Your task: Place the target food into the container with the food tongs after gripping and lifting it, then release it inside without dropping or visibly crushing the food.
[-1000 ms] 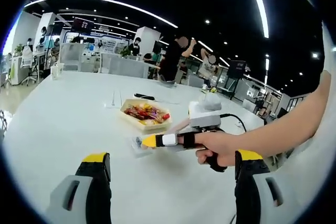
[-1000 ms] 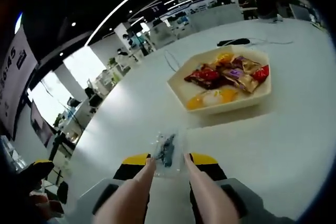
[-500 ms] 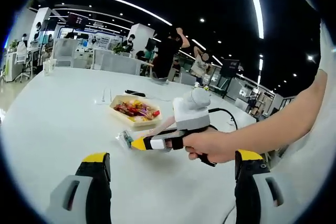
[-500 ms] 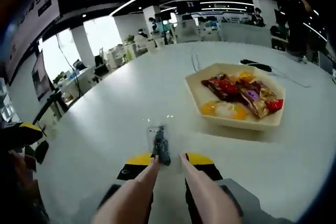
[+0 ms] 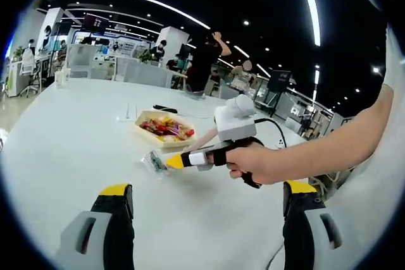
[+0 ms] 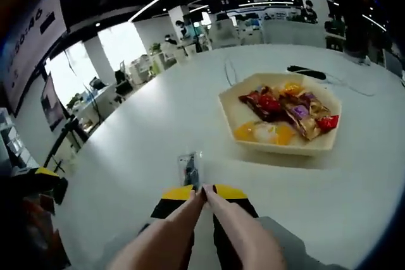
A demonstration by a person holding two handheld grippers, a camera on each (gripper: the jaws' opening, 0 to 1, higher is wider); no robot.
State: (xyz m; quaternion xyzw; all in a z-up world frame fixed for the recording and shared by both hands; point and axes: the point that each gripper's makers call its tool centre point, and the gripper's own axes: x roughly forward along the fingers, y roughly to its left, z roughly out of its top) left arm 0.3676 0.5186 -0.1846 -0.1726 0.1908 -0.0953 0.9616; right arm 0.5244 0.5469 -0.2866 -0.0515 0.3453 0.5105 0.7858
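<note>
A small clear packet with a dark piece inside (image 6: 190,167) lies on the white table (image 6: 126,156), a short way in front of a beige tray (image 6: 285,150) of wrapped snacks. My right gripper (image 6: 204,192) is shut on pinkish food tongs (image 6: 190,219), whose two arms meet at the packet's near end. In the left gripper view the same right gripper (image 5: 180,159), held by a hand, has the tong tips touching the packet (image 5: 154,161), with the tray (image 5: 161,140) just behind. My left gripper (image 5: 207,189) stands wide open over the table with nothing between its fingers.
A black object with a cable (image 6: 304,69) lies on the table behind the tray. People (image 5: 205,61) stand by desks at the far side of the room. A person's forearm (image 5: 335,150) reaches in from the right.
The tong arms, apart half a second ago, have come together at the packet's end. The packet and tray have stayed on the table; both views shifted slightly.
</note>
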